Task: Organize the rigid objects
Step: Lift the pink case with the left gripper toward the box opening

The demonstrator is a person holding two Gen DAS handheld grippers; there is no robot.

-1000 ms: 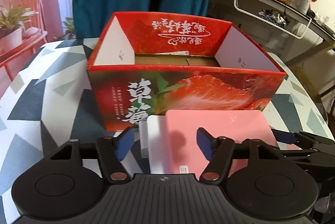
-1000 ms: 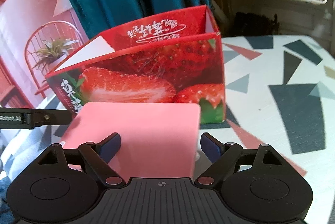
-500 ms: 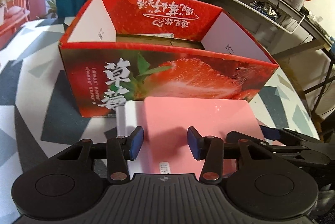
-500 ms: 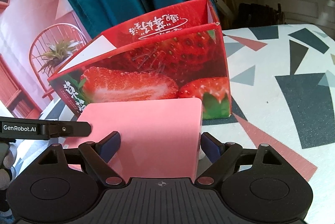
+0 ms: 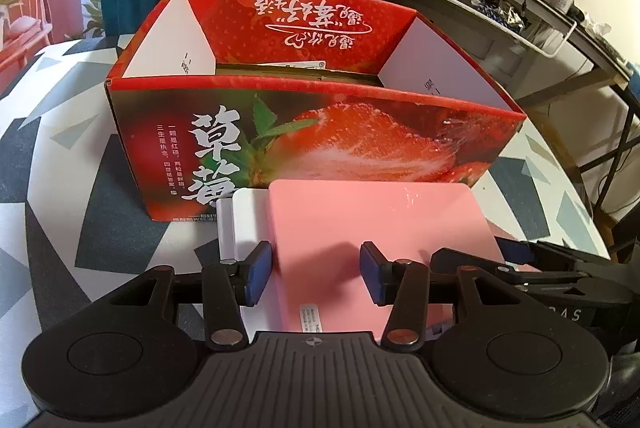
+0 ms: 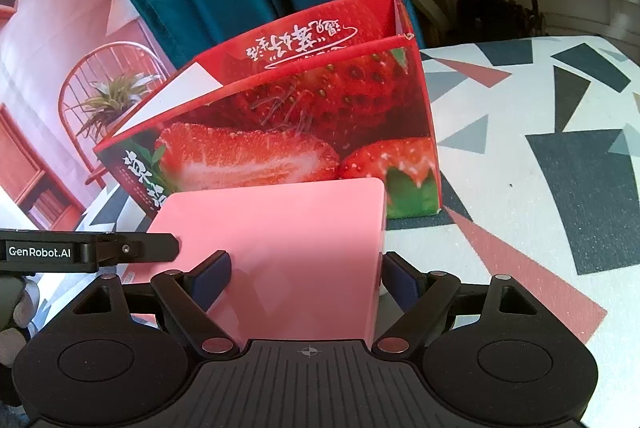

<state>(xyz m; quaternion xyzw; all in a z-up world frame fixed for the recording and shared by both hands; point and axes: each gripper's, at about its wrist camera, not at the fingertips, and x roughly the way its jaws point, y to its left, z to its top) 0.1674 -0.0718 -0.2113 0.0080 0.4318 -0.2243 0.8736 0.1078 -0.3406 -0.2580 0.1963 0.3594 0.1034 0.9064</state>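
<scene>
Both tongs (image 5: pixel 316 274) (image 6: pixel 306 278) straddle the pink box (image 5: pixel 380 228).

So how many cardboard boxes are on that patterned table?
1: the open red strawberry-printed cardboard box, behind the flat pink case. Other boxes may sit outside the view.

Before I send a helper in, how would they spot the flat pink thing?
Find the open red strawberry carton on the patterned table. Right in front of it lies the pink box, a flat glossy slab with rounded corners, the only plain pink item, with a white piece along its left edge.
</scene>
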